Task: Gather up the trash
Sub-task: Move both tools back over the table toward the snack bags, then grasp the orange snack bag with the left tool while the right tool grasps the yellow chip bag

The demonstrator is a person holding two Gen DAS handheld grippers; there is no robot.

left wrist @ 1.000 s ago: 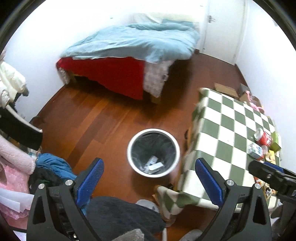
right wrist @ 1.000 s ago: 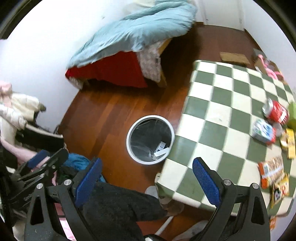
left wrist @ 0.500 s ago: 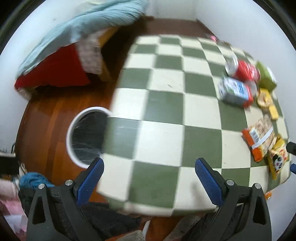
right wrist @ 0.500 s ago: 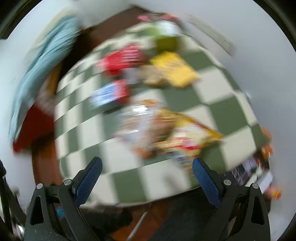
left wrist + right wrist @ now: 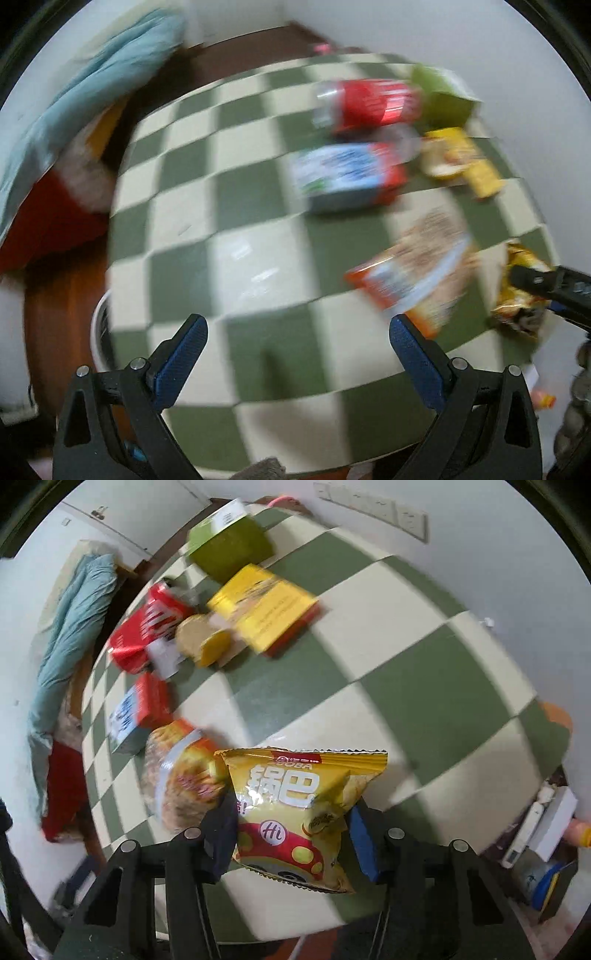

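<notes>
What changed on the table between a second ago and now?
Both tongs swung from over the floor bin to over the checkered table. The right tongs have just been closing around the yellow snack bag. The left tongs stayed open and empty; the other trash stayed put.

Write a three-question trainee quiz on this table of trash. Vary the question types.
1. True or false: the right gripper has its jaws around the yellow crinkled snack bag.
2. Multiple choice: the left gripper is A) shut on the red drink can, B) open with nothing between its jaws, C) shut on the blue-and-red carton.
3. Fill in: the trash lies on a green-and-cream ______ tablecloth.

Key:
1. True; the jaws have just been closing, and their pads sit at the bag's sides.
2. B.
3. Checkered.
</notes>
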